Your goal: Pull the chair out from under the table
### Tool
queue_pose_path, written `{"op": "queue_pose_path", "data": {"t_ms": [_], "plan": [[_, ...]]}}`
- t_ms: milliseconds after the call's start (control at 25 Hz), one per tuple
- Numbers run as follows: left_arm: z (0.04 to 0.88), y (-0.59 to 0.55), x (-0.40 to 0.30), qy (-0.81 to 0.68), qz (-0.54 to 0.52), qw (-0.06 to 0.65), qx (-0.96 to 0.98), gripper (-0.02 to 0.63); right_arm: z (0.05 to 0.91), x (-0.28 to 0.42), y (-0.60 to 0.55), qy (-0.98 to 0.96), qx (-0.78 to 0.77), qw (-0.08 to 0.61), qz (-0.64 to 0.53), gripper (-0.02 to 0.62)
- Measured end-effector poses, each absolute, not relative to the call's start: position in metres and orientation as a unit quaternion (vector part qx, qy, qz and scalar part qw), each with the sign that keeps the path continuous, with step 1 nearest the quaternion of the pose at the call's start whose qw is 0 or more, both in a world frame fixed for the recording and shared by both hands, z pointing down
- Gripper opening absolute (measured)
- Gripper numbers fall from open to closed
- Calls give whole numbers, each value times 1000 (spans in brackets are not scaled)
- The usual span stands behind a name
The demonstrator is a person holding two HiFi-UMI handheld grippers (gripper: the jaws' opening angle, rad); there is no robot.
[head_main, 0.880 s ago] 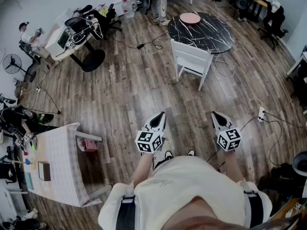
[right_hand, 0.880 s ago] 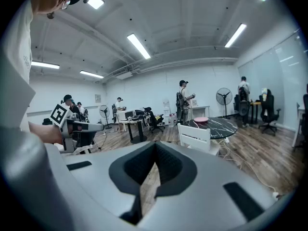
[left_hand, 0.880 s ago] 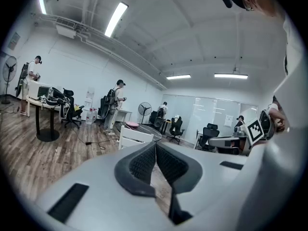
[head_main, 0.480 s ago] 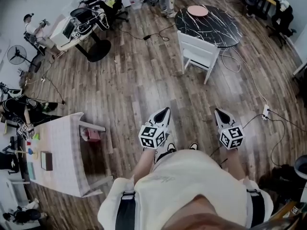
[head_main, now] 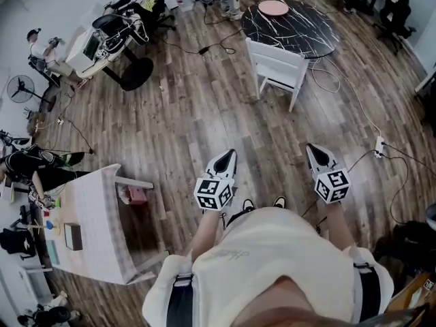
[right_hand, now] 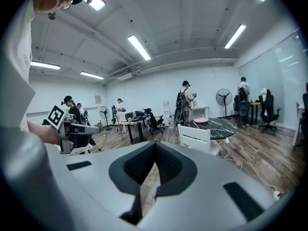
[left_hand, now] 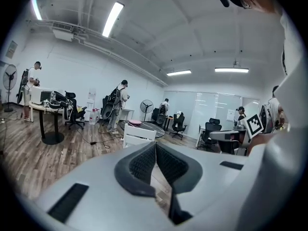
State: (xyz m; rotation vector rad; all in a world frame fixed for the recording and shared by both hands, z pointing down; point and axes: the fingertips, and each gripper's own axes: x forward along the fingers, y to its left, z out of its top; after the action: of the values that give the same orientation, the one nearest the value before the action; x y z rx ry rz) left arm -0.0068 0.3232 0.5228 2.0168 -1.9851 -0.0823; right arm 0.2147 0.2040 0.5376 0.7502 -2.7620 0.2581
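Note:
A white slatted chair (head_main: 276, 68) stands pushed against the round black marble table (head_main: 291, 27) at the far side of the wood floor; it also shows small in the left gripper view as the chair (left_hand: 138, 134) and in the right gripper view as the chair (right_hand: 195, 137). My left gripper (head_main: 226, 159) and right gripper (head_main: 315, 152) are held in front of my body, well short of the chair, pointing toward it. Both are shut with nothing between the jaws.
A pink plate (head_main: 274, 7) lies on the black table. Cables and a power strip (head_main: 379, 147) trail over the floor at right. A white table (head_main: 92, 223) stands at left, a desk with office chairs (head_main: 112, 43) at far left. Several people stand around the room.
The view has shifted as I step forward; the chair and table sit a little nearer the top. Both grippers stay shut and keep their spacing.

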Motion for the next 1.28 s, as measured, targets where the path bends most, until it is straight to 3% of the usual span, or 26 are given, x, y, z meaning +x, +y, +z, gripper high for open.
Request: {"op": "queue_pose_path", "data": {"t_ms": [280,440,520,560,640,680,1280], "plan": [[509,316,-12,-686,-40,119,716,18,533,211,216,-954,253,149,66,2],[516,313,-11,-684,-26,123,718,23,527,211,222,-959,243,116,87,2],[520,311,-12,-685,-29,128,717,31,526,213,224,-960,242,106,96,118],[521,311,-12,-684,-32,132,717,62,527,214,225,-959,244,106,94,141],[522,310,-10,-680,-37,135,720,133,528,216,227,-959,247,111,87,144],[521,309,-9,-675,-39,135,725,138,529,216,228,-958,247,113,85,144],[522,311,-39,-644,-23,121,755,138,530,177,236,-952,273,106,92,124]]}}
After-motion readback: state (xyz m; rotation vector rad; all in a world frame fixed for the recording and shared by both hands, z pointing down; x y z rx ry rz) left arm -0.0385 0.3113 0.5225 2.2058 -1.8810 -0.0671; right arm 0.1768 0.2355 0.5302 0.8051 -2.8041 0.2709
